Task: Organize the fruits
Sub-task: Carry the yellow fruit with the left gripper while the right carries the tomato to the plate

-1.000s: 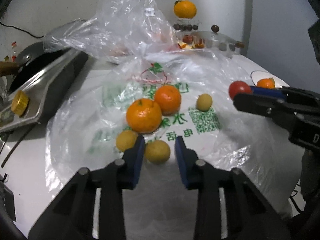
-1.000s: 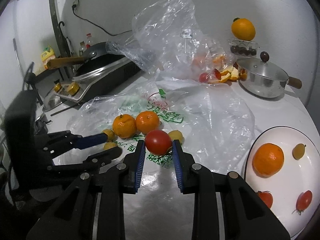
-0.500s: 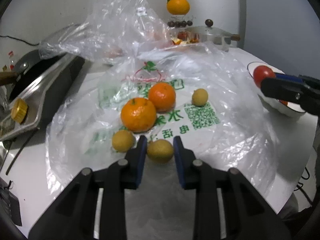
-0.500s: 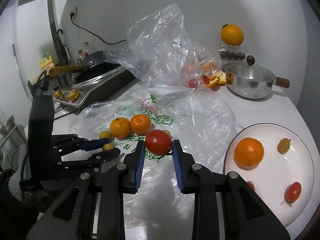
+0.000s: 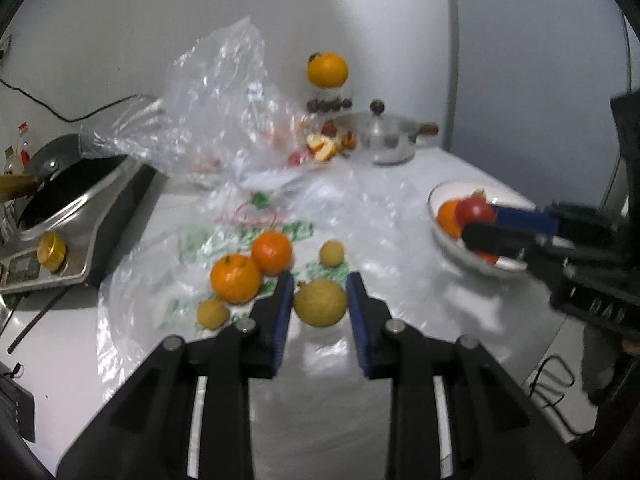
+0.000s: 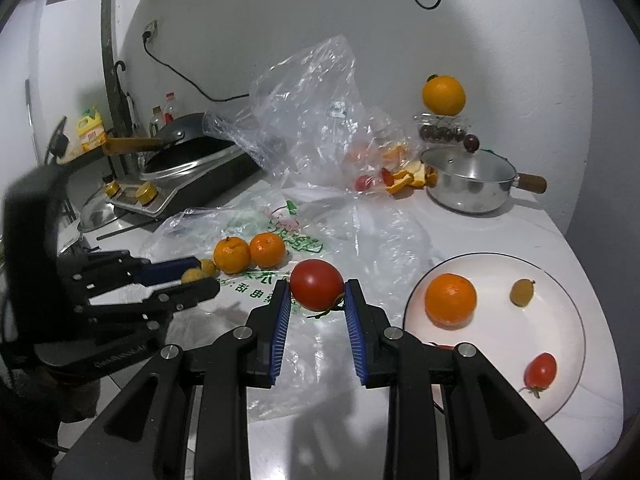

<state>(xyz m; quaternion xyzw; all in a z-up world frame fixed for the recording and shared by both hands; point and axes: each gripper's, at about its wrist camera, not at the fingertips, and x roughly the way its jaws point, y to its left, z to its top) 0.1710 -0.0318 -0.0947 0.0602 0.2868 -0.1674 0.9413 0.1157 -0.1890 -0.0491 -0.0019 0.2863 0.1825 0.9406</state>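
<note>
My left gripper (image 5: 319, 300) is shut on a small yellow fruit (image 5: 320, 307) and holds it above the plastic bag (image 5: 248, 240). Two oranges (image 5: 235, 283) (image 5: 272, 252) and two more small yellow fruits (image 5: 212, 313) (image 5: 331, 253) lie on the bag. My right gripper (image 6: 316, 300) is shut on a red tomato (image 6: 316, 289), held up left of the white plate (image 6: 560, 312). The plate holds an orange (image 6: 450, 300), a small yellow fruit (image 6: 522, 292) and a cherry tomato (image 6: 540, 370).
A steel pot (image 6: 468, 186) stands at the back right, with an orange (image 6: 444, 95) on a box behind it. A crumpled clear bag (image 6: 312, 120) with peels sits at the back. A stove with a pan (image 6: 188, 172) is on the left.
My left gripper closed on the yellow fruit and lifted it off the bag. My right gripper carried the tomato up and toward the plate.
</note>
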